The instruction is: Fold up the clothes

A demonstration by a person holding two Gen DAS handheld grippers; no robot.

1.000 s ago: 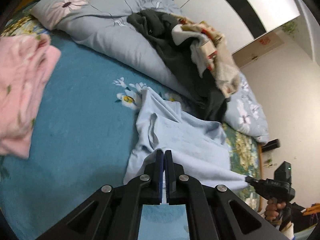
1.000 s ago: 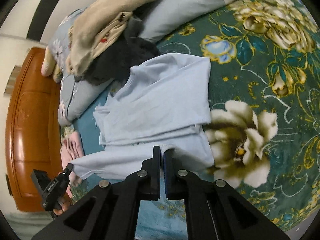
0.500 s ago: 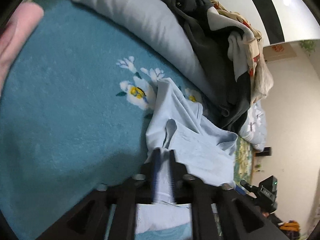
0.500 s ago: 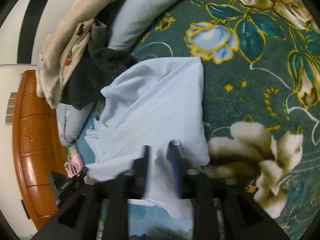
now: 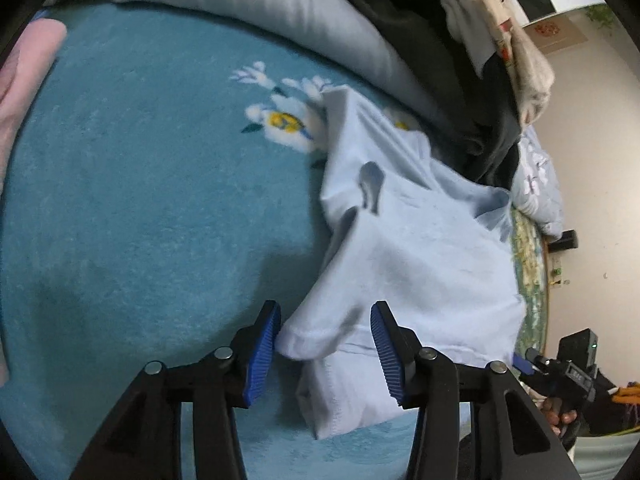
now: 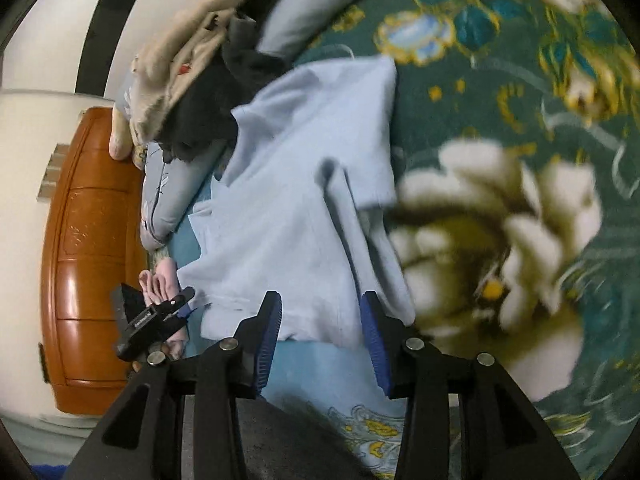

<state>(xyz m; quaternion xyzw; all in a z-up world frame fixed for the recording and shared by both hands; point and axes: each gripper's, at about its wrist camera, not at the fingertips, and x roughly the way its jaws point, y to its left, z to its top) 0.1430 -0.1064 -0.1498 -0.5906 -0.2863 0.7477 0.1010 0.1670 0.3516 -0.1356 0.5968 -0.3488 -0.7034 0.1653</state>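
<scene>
My left tool [image 5: 324,342] stands released, its blue pads spread wide, with a sleeve cuff of the light blue shirt [image 5: 420,248] lying loose between them and gripped by neither. In the left wrist view the shirt spreads from the lower middle of the frame up toward the centre right, partly doubled over itself, on the teal blanket [image 5: 140,200] of the bed; a white and yellow flower print [image 5: 284,124] shows just above and left of the shirt's upper edge. A grey quilt [image 5: 280,4] runs across the top of that frame, and a heap of dark and beige clothes [image 5: 480,60] sits on it at the upper right, close above the shirt. A pink garment [image 5: 24,80] lies at the far left edge. My right tool [image 6: 320,316] is released as well, pads apart, with the shirt's [image 6: 300,200] hem lying between them on the bed. In the right wrist view the shirt fills the centre, its right side resting on a dark green floral bedspread [image 6: 520,120]; the clothes heap [image 6: 192,80] is at the upper left and a brown wooden headboard [image 6: 88,240] at the left edge. Each tool shows small in the other's view: the left [image 6: 160,320] at lower left, the right [image 5: 560,368] at lower right. I see no containers here.
</scene>
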